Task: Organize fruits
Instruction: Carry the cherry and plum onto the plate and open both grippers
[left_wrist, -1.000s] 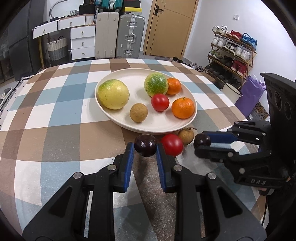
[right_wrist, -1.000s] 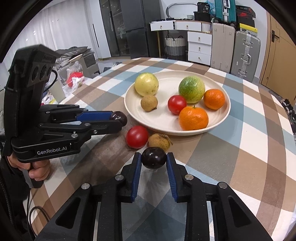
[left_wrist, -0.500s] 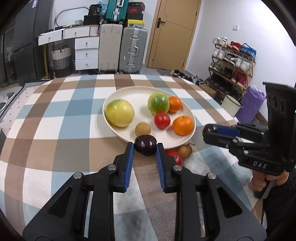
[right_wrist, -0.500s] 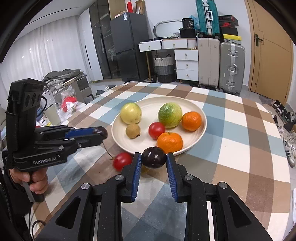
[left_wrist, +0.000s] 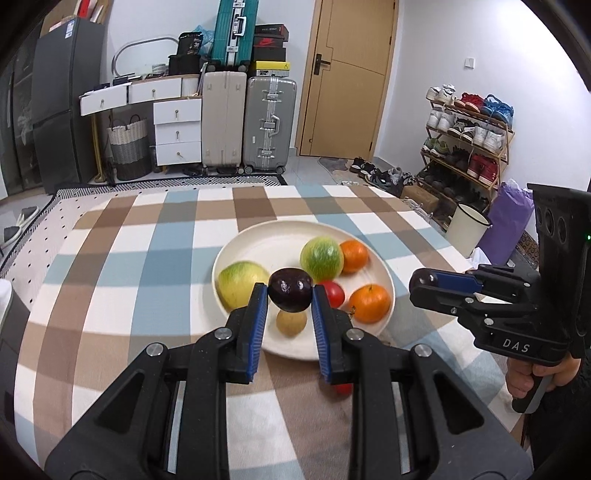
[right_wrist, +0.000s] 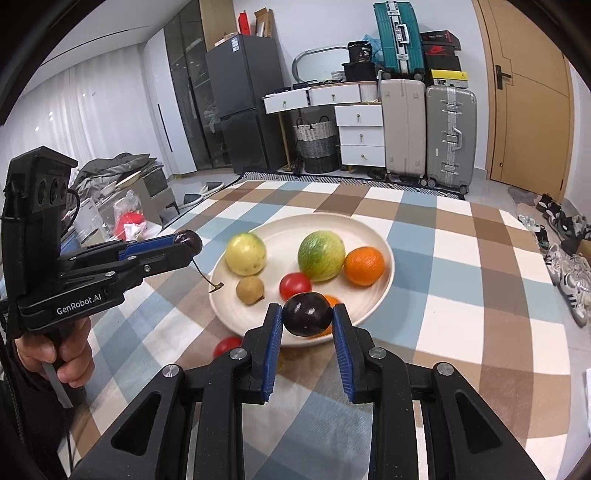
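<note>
My left gripper is shut on a dark purple fruit and hangs above the near rim of the cream plate. My right gripper is shut on a second dark purple fruit, also over the plate's near edge. Each gripper shows in the other's view, the right gripper at the right and the left gripper at the left with a stem dangling under it. On the plate lie two green-yellow fruits, two oranges, a red tomato and a small brown fruit.
A loose red tomato lies on the checked tablecloth just in front of the plate, partly hidden by my fingers. A hand grips each handle. Suitcases, drawers and a shoe rack stand beyond the table.
Both grippers have risen from the tabletop with their dark fruits still clamped and now hang over the plate's near rim. The loose tomato stays on the cloth below.
</note>
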